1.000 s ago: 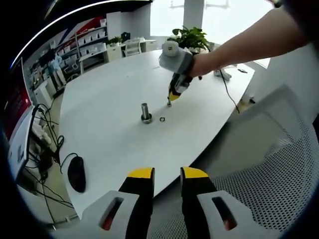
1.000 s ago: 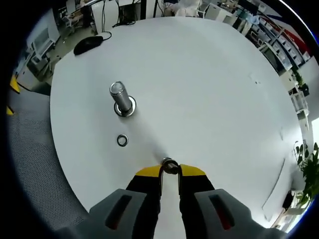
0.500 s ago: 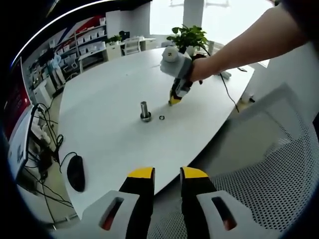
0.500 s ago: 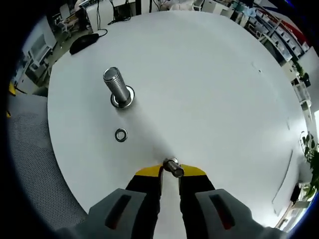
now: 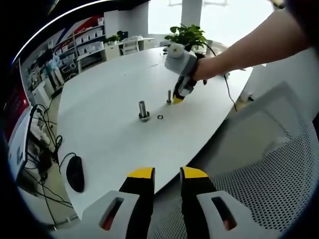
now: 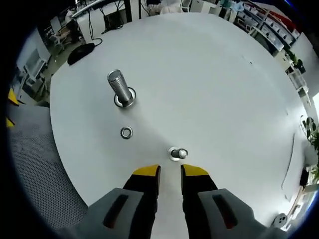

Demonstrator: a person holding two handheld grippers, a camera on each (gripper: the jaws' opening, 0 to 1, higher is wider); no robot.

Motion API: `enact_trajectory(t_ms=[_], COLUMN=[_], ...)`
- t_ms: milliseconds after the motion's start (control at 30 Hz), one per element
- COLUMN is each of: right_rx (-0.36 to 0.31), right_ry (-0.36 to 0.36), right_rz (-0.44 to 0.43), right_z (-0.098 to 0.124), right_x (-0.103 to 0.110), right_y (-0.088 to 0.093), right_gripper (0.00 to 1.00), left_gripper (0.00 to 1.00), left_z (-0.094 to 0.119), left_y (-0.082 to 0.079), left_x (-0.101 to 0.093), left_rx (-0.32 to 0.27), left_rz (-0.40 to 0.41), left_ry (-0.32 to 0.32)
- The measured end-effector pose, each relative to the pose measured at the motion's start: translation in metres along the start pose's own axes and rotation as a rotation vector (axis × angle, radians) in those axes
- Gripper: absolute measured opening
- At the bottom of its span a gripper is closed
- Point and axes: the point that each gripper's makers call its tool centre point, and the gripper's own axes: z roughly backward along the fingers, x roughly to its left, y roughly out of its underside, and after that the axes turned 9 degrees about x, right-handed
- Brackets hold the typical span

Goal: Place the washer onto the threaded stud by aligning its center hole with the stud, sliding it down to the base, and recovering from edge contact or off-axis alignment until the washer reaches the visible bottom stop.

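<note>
We note the large silver threaded stud (image 6: 121,88) upright on the round white table (image 6: 209,74). The small flat steel washer (image 6: 126,132) lies loose on the table just beside the stud's base. A smaller steel stud (image 6: 178,153) stands farther from it, just ahead of our right gripper (image 6: 169,172), jaws apart and empty. Left gripper (image 5: 167,174): jaws apart, empty, at the table edge, well away from the stud

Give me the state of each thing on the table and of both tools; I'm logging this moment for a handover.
Large threaded stud: upright on the table, washer at its base.
Small stud: upright on the table, released, just ahead of the right tool.
Loose washer: flat on the table, between the studs, on neither.
Right tool: open, empty.
Left tool: open, empty, off the table edge.
Mouse: resting on the table.
</note>
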Motion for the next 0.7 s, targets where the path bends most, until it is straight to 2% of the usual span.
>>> enact_trajectory(t_ms=[233,300,367,467,567,700], right_rx=[-0.003,-0.004,-0.006,-0.028,-0.026,-0.046], right_ry=[-0.019,-0.023,-0.032,-0.076,-0.073,-0.089], right_rz=[-0.018,-0.019,-0.02,-0.004,0.025,0.047], right_z=[-0.002,0.0,-0.002,-0.002,-0.003,-0.009], right_x=[0.011,0.022,0.024,0.043,0.053,0.059], right_y=[0.01,0.013,0.012,0.006,0.002,-0.013], right_gripper=[0.21,0.22,0.22,0.24,0.25,0.25], left_gripper=[0.18,0.18,0.18,0.18,0.18,0.18], left_z=[-0.004,-0.001,-0.002,-0.001,-0.001,0.001], left_y=[0.001,0.0,0.0,0.0,0.0,0.001], left_x=[0.001,0.0,0.001,0.001,0.001,0.001], left_rx=[0.004,0.0,-0.002,-0.005,-0.004,-0.005], left_rz=[-0.006,-0.005,-0.001,0.0,0.0,0.009], left_ry=[0.006,0.003,-0.001,-0.004,-0.007,-0.013])
